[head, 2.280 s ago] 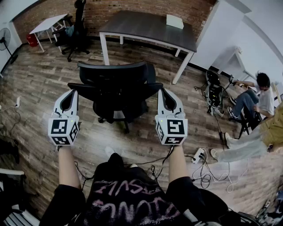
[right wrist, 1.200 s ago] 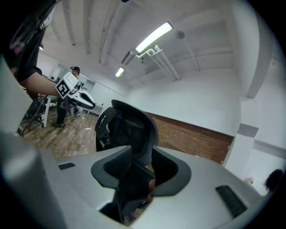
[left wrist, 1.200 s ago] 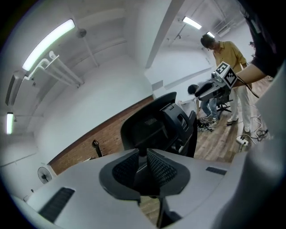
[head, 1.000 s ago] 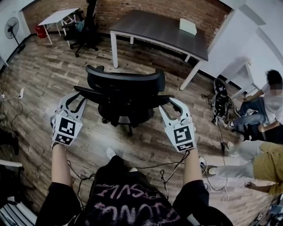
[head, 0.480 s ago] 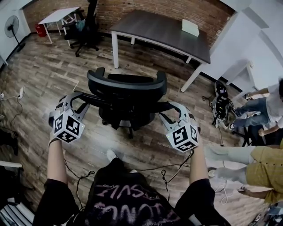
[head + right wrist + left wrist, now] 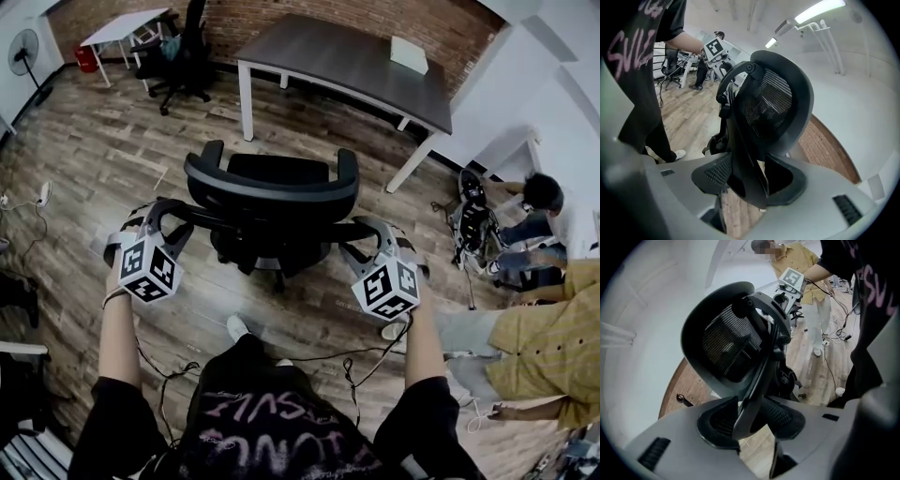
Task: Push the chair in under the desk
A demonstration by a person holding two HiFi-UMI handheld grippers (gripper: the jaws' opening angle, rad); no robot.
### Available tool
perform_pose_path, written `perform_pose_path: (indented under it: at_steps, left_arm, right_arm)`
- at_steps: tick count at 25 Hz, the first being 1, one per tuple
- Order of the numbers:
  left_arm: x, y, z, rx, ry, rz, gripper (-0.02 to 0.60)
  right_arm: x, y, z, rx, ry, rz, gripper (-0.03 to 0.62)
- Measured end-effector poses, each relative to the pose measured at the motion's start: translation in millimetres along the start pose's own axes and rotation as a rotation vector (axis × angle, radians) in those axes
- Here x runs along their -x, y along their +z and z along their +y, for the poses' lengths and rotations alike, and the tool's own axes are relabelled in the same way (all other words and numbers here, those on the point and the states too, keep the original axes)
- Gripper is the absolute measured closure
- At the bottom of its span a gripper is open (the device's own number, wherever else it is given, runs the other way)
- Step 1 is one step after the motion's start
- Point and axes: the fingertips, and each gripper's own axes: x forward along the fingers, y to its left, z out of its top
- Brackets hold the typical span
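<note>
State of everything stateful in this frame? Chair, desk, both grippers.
chair: upright on the floor, short of the desk, not pushed under.
desk: standing beyond the chair, white box on top.
left gripper: open; fingers have just been opening, left armrest between them, unclamped.
right gripper: open; fingers have just been opening, right armrest between them, unclamped.
fan: running or not, cannot tell.

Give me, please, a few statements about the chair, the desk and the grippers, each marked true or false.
1. The chair is under the desk. False: it stands short of it.
2. An armrest passes between the left gripper's jaws. True; they have just been opening.
3. The right gripper's jaws are shut and empty. False: they stand apart round the other armrest, having just been opening.
4. A white box lies on the desk. True.
</note>
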Motion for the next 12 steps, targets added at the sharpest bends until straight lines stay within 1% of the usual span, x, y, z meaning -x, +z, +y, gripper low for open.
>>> perform_pose_path:
  at_steps: [4, 9, 12]
  left_arm:
    - [-10, -4, -4, -0.039, -0.027, 0.027, 0.413]
    - [-18, -8, -1, -0.062, -0.018, 0.036, 0.408]
    - [-21, -9, -1, -0.061, -0.032, 0.031, 0.408]
  right_arm:
    - [-9, -4, 3, 0.033, 0.02, 0.035, 0.371]
    - [-20, -8, 3, 0.046, 0.016, 0.054, 0.372]
    - [-26, -10, 4, 0.061, 0.015, 0.07, 0.373]
